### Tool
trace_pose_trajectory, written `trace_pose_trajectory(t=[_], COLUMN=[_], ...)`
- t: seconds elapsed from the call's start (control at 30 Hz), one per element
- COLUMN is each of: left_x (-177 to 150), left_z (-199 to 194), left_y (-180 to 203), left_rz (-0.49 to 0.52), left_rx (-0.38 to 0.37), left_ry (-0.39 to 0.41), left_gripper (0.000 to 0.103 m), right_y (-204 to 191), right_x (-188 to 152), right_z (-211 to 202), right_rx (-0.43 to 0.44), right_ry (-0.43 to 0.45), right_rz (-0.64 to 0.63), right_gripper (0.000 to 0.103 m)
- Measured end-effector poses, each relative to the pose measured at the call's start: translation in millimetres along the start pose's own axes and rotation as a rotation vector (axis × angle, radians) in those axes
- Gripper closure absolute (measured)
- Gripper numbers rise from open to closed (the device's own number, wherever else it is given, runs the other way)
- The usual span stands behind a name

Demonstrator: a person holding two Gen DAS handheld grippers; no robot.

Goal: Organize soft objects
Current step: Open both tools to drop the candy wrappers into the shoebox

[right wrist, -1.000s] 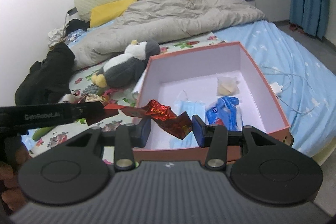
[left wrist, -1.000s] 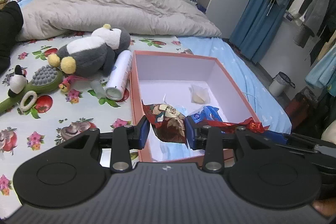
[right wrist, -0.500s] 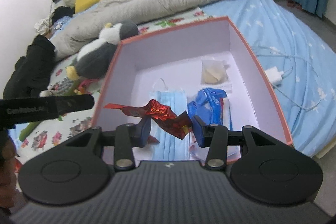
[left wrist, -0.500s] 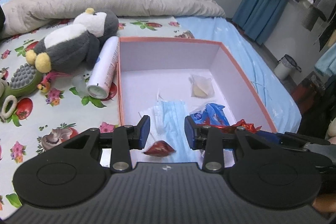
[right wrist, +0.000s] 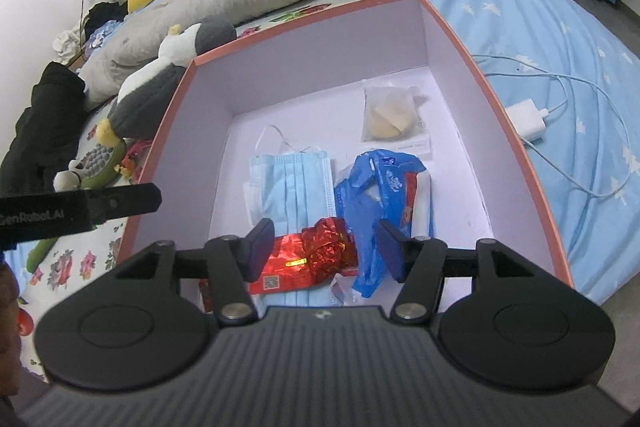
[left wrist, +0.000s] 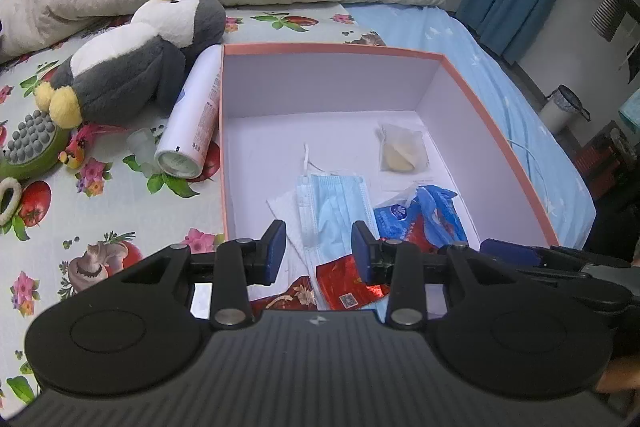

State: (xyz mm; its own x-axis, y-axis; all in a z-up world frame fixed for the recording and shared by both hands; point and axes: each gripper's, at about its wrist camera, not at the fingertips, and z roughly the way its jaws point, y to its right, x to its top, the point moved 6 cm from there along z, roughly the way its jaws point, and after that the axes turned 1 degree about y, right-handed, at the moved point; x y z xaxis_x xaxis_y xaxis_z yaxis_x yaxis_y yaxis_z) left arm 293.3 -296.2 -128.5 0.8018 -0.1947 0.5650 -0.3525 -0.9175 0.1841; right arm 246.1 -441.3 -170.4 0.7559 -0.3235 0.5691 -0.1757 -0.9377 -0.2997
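Right now the right gripper [right wrist: 325, 249] hangs over the near end of the box [right wrist: 452, 27], jaws opening, with the crumpled red wrapper [right wrist: 316, 251] lying between them but no longer pressed by either pad. It rests on the box floor, partly over the lower end of the blue mask [right wrist: 294, 187] and against the blue bag [right wrist: 376, 195]. The left gripper [left wrist: 319, 251] stands just to the left, at the same near wall, jaws apart and holding nothing; the other end of the wrapper [left wrist: 348, 285] shows under and between them, on the mask [left wrist: 334, 209].

So the wrapper sits directly beneath both grippers, nearer the right one. Its long axis runs roughly across the box, from the left gripper's side to the right's, about in line with the right jaws' gap. In my judgement the drop is as good as done, and the coming move is a withdrawal straight up and back, clear of the foil.

Farther in, a clear pouch [right wrist: 390, 115] with something pale lies toward the far right corner. Outside the box on the left lie a white can [left wrist: 192, 119] along the wall and a plush penguin [left wrist: 136, 63], apparently still to be sorted. A charger [right wrist: 526, 119] and cable lie on the blue sheet to the right.
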Motion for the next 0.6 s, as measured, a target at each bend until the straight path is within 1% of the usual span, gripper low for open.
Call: trace_pose_trajectory(t=[0.3,0.6], left_x=[-3,-13], left_z=[-26,-72], left_y=[5,11], left_rz=[0.016,0.032], left_rx=[-0.01,-0.027], left_ry=[0.034,0.093], left_gripper=[0.061,0.061], right_y=[-8,-25], right_x=[-1,-5], right_z=[-21,-60], right_rx=[0.016,0.023], right_ry=[0.04,0.109], right_rz=[0.006,-0.011], right_gripper=[0.044,0.044])
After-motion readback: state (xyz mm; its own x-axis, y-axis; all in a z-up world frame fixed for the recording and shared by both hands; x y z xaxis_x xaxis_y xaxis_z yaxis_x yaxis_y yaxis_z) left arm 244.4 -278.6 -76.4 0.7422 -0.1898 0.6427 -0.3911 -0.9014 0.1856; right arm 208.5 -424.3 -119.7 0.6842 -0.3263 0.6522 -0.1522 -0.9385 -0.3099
